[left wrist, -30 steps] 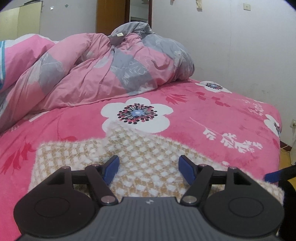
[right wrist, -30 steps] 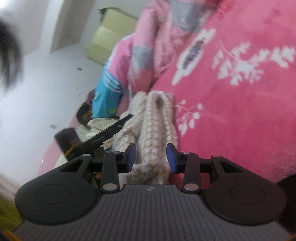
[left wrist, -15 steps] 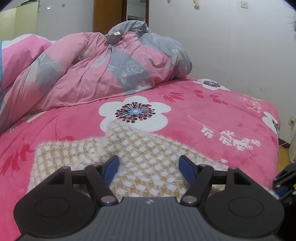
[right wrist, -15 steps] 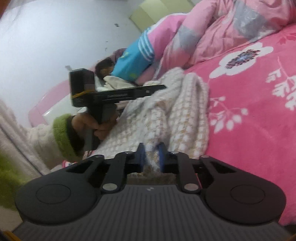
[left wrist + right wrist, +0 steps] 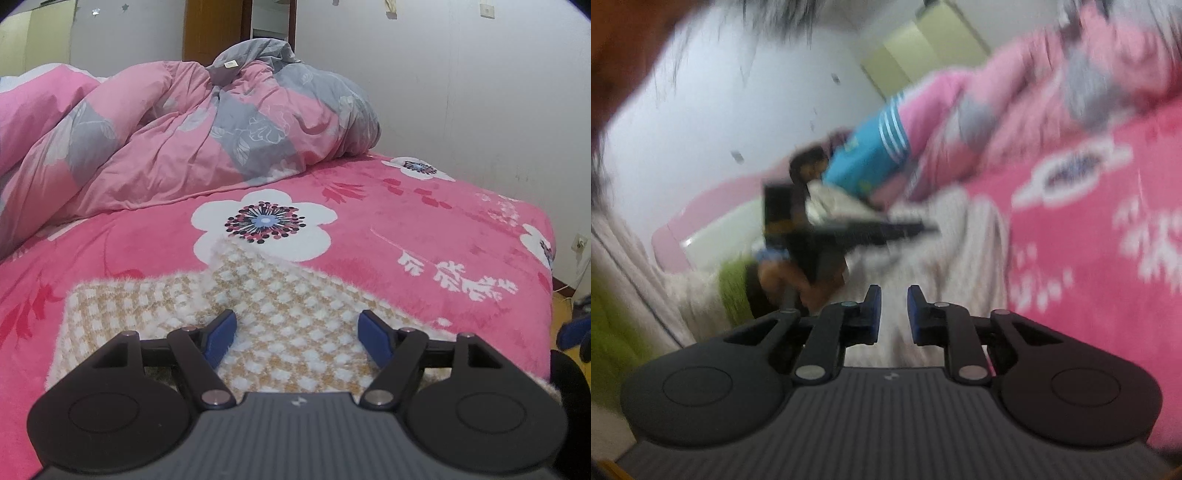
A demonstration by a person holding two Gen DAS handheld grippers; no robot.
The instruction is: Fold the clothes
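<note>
Left gripper (image 5: pixel 295 332): jaws spread wide over my checked sweater (image 5: pixel 280 314), gripping nothing.
Right gripper (image 5: pixel 892 314): jaws parted, empty.
Risk: fuzzy knit snagging, fold slipping on bed (image 5: pixel 424 221).

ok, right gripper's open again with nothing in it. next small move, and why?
Probably bring the right gripper back down onto the sweater edge and pinch it. Its jaws are apart and empty, while the left gripper hovers open over the sweater flat on the bed.

1 checked knit garment (image 5: pixel 280 325), 1 pink floral blanket (image 5: pixel 424 236), 1 crumpled duvet (image 5: pixel 192 140), 2 hand-held grippers: left (image 5: pixel 297 334), right (image 5: pixel 892 314).
</note>
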